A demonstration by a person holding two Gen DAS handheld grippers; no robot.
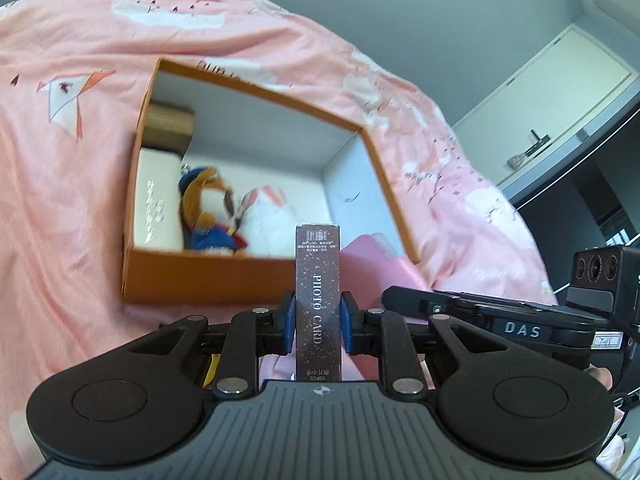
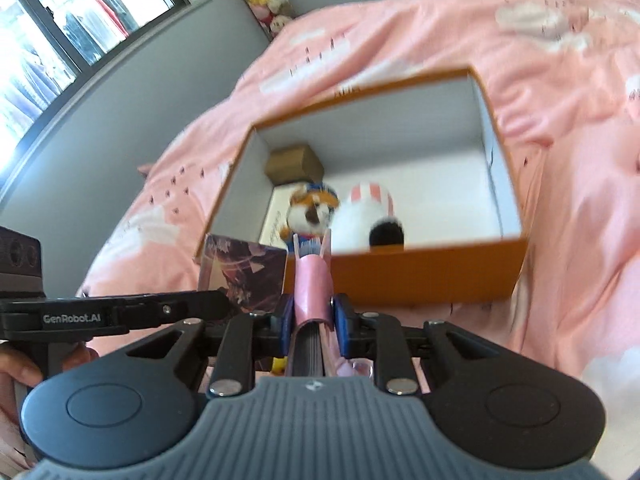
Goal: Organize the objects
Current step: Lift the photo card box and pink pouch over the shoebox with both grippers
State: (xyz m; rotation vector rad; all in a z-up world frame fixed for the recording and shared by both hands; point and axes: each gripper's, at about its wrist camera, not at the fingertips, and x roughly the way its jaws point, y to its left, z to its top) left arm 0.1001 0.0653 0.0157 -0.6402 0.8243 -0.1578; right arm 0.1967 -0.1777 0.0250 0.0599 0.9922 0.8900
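An open orange box (image 1: 208, 280) (image 2: 420, 276) lies on the pink bedspread. Inside it are a brown small carton (image 1: 170, 124) (image 2: 294, 162), a white flat box (image 1: 154, 200), a fox plush (image 1: 208, 208) (image 2: 310, 212) and a white plush with pink stripes (image 1: 266, 220) (image 2: 366, 216). My left gripper (image 1: 318, 320) is shut on a dark photo card box (image 1: 318, 280), held upright just in front of the orange box. My right gripper (image 2: 310, 316) is shut on a pink-covered notebook (image 2: 312, 292), also just in front of the box's near wall.
The pink bedspread (image 1: 80, 160) (image 2: 580, 160) surrounds the box. The other gripper shows at each view's edge (image 1: 520, 328) (image 2: 80, 316). A window (image 2: 60, 40) is at the left, a white cabinet (image 1: 560, 100) at the right.
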